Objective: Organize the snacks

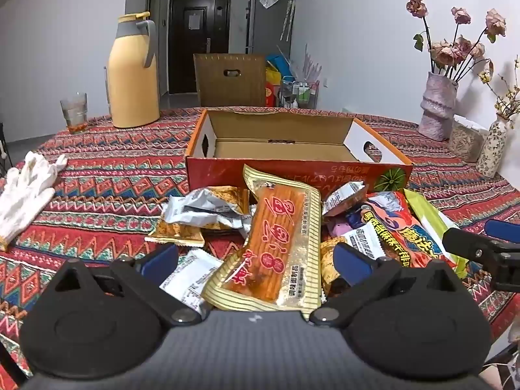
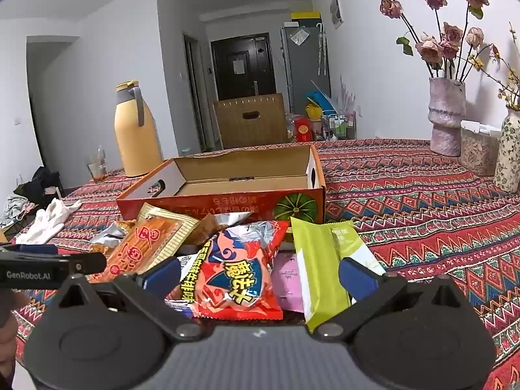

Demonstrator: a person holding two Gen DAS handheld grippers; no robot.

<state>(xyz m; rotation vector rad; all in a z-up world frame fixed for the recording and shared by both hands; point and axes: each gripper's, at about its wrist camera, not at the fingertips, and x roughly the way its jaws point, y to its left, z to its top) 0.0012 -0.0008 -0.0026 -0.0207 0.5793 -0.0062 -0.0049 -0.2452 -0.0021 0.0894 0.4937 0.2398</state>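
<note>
Nothing sorted yet: cardboard box [image 1: 279, 149] on the table [image 1: 123, 175] looks empty, though its near floor is hidden, snack pile [image 1: 279, 227] sits just in front of it, left claw [image 1: 256, 260] and right claw [image 2: 260, 276] both spread wide, gripping nothing.

Glossy foil snack packets [image 1: 279, 247], matt cardboard box [image 1: 292, 169] — woven cloth tablecloth [image 1: 113, 175]

Left gripper [image 1: 256, 256] jaws wide, right gripper [image 2: 260, 274] jaws wide
</note>
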